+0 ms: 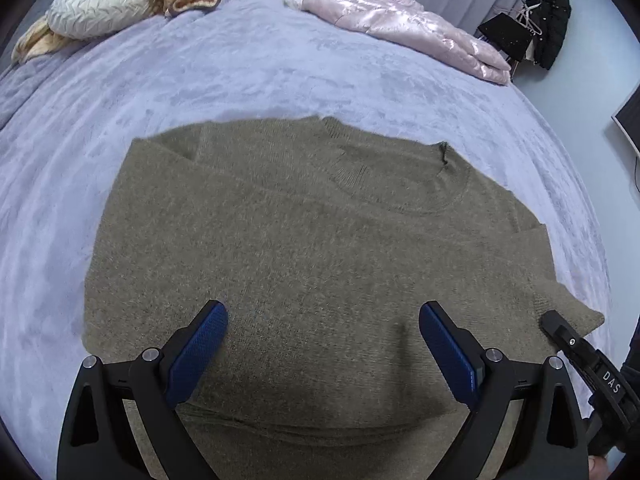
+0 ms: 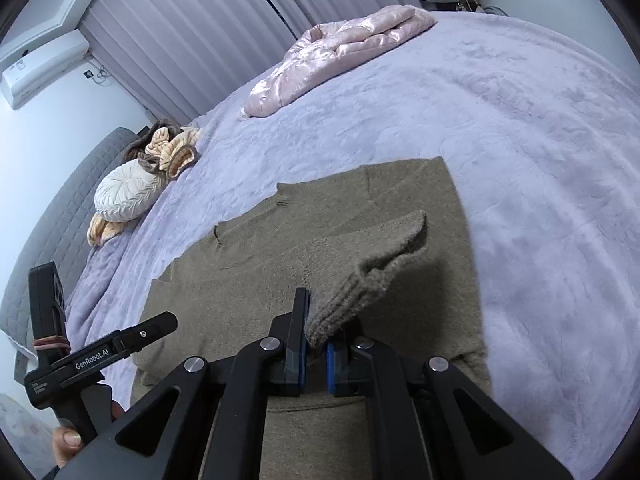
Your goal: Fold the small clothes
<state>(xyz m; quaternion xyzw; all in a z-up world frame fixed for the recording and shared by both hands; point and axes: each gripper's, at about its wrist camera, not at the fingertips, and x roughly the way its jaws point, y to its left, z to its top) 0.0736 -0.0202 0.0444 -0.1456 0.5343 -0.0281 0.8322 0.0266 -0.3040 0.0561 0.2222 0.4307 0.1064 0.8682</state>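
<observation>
While the left gripper [image 1: 323,350] hangs wide open over it, an olive sweater [image 1: 320,220] lies flat on the bed [image 1: 240,72] just ahead. From the right wrist, the right gripper [image 2: 316,344] pinches the ribbed cuff [image 2: 352,296] (soft, limp knit; best taken at edges).

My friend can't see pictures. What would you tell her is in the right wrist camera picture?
The right tongs pinch the ribbed cuff of an olive-brown sweater lying flat on a lilac bedspread. A folded pink quilt and a round white cushion sit farther back.
</observation>
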